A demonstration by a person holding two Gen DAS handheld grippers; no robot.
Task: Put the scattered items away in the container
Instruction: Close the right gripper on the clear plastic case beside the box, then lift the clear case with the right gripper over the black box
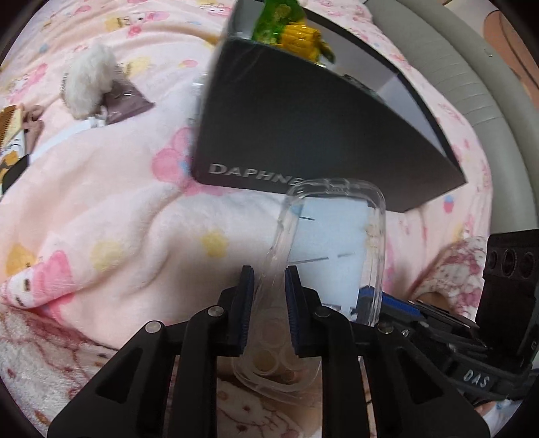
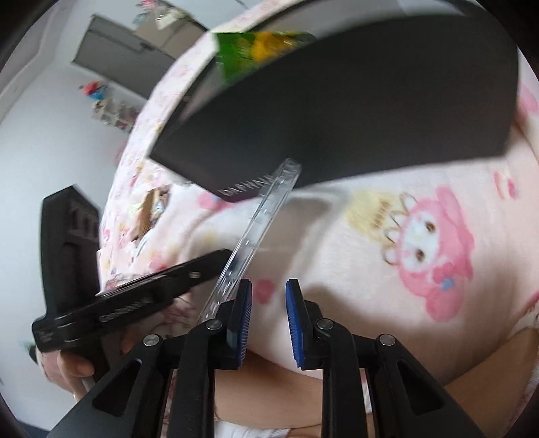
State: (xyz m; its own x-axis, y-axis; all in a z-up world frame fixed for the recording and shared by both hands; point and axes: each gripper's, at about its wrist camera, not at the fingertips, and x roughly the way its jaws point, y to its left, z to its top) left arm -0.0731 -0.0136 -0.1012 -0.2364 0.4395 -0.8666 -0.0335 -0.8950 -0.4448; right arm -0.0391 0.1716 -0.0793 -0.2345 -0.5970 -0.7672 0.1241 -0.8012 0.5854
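Note:
My left gripper [image 1: 268,279] is shut on a clear plastic phone case [image 1: 337,236], held above the pink blanket just in front of the black DAPHNE box [image 1: 303,134]. A green and yellow snack packet [image 1: 289,27] sticks out of the box. In the right wrist view the case [image 2: 256,232] shows edge-on, with the left gripper body to its left and the box [image 2: 353,111] behind. My right gripper [image 2: 268,289] is open and empty, over the blanket, right of the case.
On the pink cartoon blanket [image 1: 118,219] at far left lie a white fluffy toy [image 1: 87,81], a brown packet [image 1: 124,101], a white cable and a wooden comb [image 1: 10,124]. A grey curved bed frame [image 1: 471,84] runs along the right.

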